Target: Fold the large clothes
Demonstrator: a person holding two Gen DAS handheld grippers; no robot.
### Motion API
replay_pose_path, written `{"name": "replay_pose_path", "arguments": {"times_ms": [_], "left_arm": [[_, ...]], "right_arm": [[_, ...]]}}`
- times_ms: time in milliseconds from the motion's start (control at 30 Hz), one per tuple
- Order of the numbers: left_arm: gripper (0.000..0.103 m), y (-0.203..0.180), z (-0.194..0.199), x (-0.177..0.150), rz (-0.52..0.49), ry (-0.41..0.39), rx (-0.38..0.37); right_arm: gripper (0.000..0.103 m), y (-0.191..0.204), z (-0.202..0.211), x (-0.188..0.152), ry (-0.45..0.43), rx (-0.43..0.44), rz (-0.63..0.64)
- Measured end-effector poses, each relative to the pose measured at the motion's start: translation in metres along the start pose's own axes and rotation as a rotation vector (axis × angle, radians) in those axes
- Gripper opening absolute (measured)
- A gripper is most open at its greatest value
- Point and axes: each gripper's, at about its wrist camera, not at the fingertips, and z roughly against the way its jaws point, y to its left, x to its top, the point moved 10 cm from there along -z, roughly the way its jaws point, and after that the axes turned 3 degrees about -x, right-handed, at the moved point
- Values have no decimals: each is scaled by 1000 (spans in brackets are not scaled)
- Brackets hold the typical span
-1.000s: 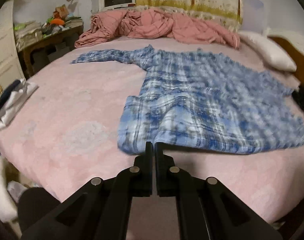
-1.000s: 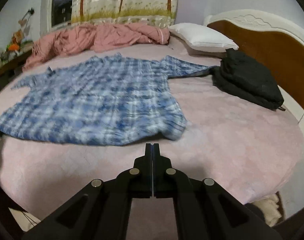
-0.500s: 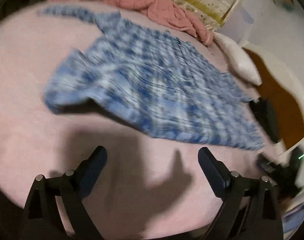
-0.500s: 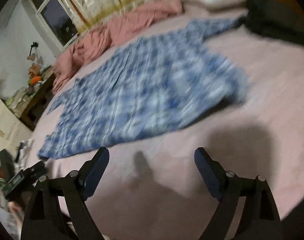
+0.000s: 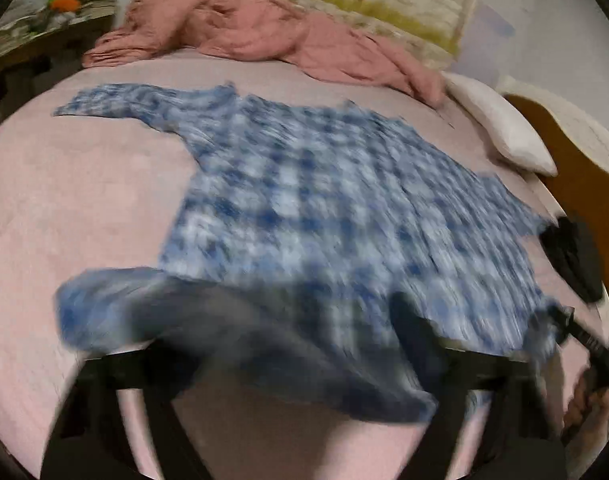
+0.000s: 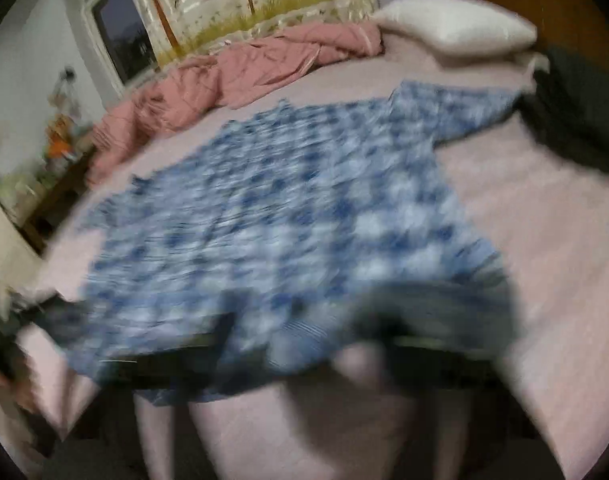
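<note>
A blue and white plaid shirt lies spread flat on the pink bed, sleeves out to both sides. Both views are blurred by motion. My left gripper is at the shirt's near left hem corner. Its jaws are closing but still stand wide apart, with the raised hem draped across them and hiding the tips. My right gripper is at the near right hem corner, jaws likewise closing and apart in the picture, cloth lying over them. I see no pad pressing on the fabric.
A crumpled pink quilt is heaped along the far side. A white pillow and a black garment lie by the wooden headboard. A cluttered side table stands far left. A hand shows at the right edge.
Both grippers were shut short of the hem, then opened wide. They have since pushed forward to the hem, which now rides up over their fingers.
</note>
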Motion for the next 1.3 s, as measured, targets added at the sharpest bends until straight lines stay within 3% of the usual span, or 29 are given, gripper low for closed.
{"name": "replay_pose_path", "arguments": {"times_ms": [33,100,367,500,600,800,900,1000,1133,1167,1200,1233,1267,1300], "left_arm": [[17,2,-5,6,-5,1,9],[8,5,-16,23,-15,-11,32],[5,8,-65,95,22,-18,60],[6,13,-94,113,29,2,96],[6,16,-112,120,12,1,137],[6,25,-140,128,34,7,146],[6,28,-151,134,48,19,146],[6,30,-150,144,54,-13,148],[15,40,-151,148,76,-10,182],[22,42,-149,147,80,-12,177],[47,43,-145,145,73,-17,162],[75,41,-140,144,58,-21,148],[81,39,-131,142,29,-42,138],[81,37,-120,141,-2,-74,141]], "right_arm": [[6,0,-5,3,7,-27,39],[6,-3,-10,15,-23,-32,48],[6,-6,-42,90,-92,-47,36],[6,0,-70,119,-105,-76,78],[6,4,-89,128,-100,-96,103],[6,3,-117,137,-95,-121,127],[6,1,-119,147,-145,-127,110],[7,-1,-124,151,-140,-157,108],[8,-6,-128,152,-128,-175,93],[15,-6,-129,151,-114,-162,91],[22,-7,-130,149,-91,-140,91],[45,-9,-129,147,-69,-133,90],[78,-11,-127,146,-60,-136,85],[89,-16,-120,145,-73,-142,74]]}}
